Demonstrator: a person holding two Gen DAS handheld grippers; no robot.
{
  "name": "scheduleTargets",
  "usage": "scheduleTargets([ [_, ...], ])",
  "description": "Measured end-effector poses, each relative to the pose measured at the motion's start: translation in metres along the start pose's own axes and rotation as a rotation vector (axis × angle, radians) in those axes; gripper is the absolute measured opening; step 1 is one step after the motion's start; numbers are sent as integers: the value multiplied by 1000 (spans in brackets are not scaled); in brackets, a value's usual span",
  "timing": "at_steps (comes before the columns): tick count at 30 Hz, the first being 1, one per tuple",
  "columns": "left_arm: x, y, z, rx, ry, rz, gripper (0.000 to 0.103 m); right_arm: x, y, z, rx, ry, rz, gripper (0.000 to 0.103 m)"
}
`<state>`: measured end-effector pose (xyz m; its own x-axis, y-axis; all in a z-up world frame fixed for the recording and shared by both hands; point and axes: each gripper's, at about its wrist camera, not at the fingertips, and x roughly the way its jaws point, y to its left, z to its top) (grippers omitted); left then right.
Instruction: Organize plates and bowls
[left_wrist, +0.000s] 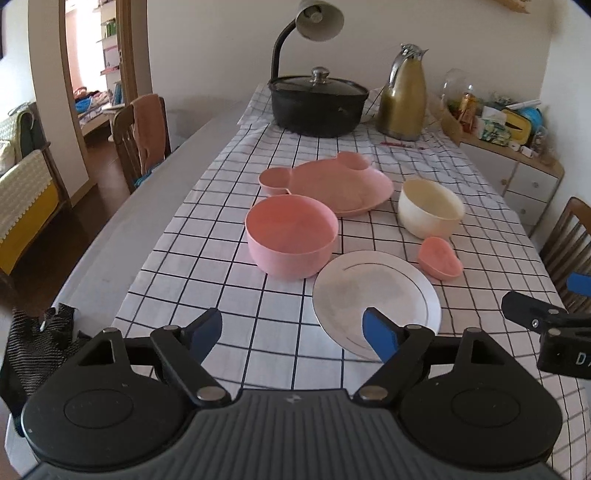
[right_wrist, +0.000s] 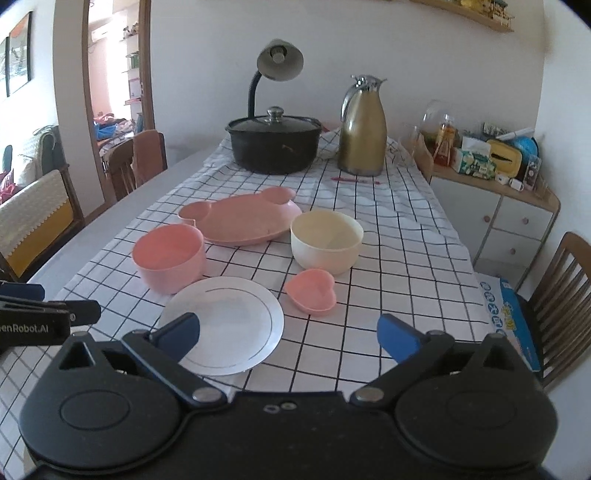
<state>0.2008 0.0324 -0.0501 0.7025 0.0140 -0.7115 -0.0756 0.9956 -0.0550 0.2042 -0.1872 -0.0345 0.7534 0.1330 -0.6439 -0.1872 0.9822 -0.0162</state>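
**Both grippers empty, white plate nearest the jaws**

Left gripper (left_wrist: 293, 330): jaws apart, nothing between the pads. Right gripper (right_wrist: 291, 332): jaws spread wide, also empty. No dish is touched.

The white plate (left_wrist: 373, 291) lies flat on the checked tablecloth (right_wrist: 406, 236), just ahead of both grippers. From the left jaws it sits ahead and to their right, with the right pad overlapping its near rim in view. From the right jaws it sits ahead and to their left. Judged roughly equal reach; a round plate has no long axis.

Beyond it:
- pink bowl (left_wrist: 291, 236), upright, ahead of the left jaws
- heart dish (right_wrist: 311, 291), ahead of the right jaws, tip pointing left
- cream bowl (right_wrist: 327, 240), upright, farther on
- pink bear-shaped plate (right_wrist: 243, 219), farthest, long axis running across the view

Likely next move: take the plate by its near rim.
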Motion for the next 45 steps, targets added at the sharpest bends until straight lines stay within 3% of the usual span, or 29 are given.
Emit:
scheduleTargets([
  [10,64,-5,17,25,78,-33,83,63,6,-3,0,66,-42,96],
  [16,97,-8,16,28,141,-70,83,94,4,-6,31,139,-13,77],
  [21,114,-2,16,-26,177,-80,82,114,6,-8,36,174,-10,68],
  [23,119,0,18,-37,185,-83,82,121,6,-9,47,192,-2,57],
  [26,125,2,19,-44,202,-103,67,128,3,-9,87,204,23,52],
  [31,133,7,18,-74,218,-126,52,135,-3,-6,139,227,75,42],
  [33,137,10,18,-95,235,-148,40,137,-5,-6,153,234,94,36],
  [45,142,9,21,-74,241,-163,27,146,-25,-8,234,278,152,19],
])
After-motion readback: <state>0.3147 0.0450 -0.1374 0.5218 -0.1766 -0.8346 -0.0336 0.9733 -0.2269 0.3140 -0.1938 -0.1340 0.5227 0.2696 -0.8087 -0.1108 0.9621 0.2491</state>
